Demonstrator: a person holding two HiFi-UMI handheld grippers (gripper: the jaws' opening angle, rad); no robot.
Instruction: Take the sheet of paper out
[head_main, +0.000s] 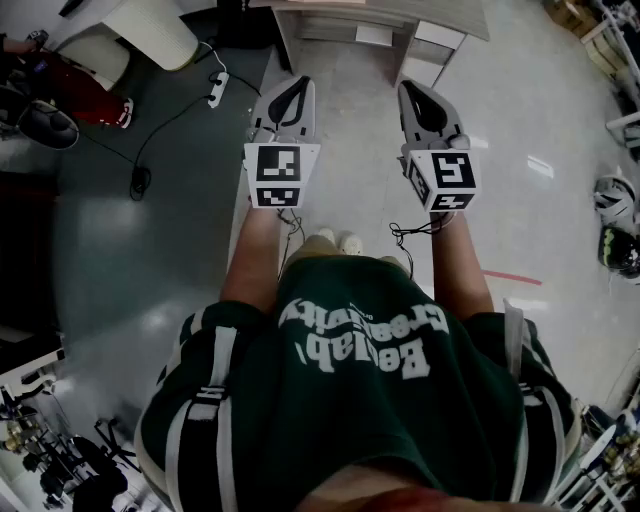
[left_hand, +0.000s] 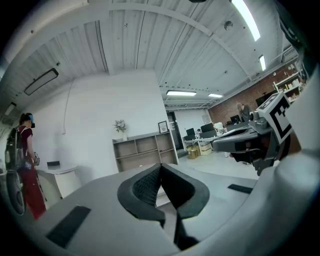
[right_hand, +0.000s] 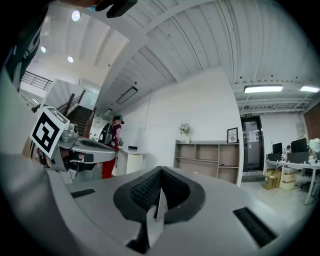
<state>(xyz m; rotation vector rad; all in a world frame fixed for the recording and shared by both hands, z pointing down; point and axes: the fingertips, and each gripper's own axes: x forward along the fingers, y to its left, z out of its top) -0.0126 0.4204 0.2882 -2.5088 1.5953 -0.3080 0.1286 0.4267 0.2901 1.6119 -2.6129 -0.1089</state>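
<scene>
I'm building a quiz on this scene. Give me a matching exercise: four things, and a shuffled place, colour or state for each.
Things:
1 left tool
2 shelf unit
3 power strip
4 shirt

Descriptions:
a dark green
b jaws together
c lying on the floor
d against the white wall

Pairs: 1-b, 2-d, 3-c, 4-a.

The only lettering is the white print across the person's green shirt (head_main: 352, 338), seen upside down from above and too unclear to read with any certainty.
</scene>
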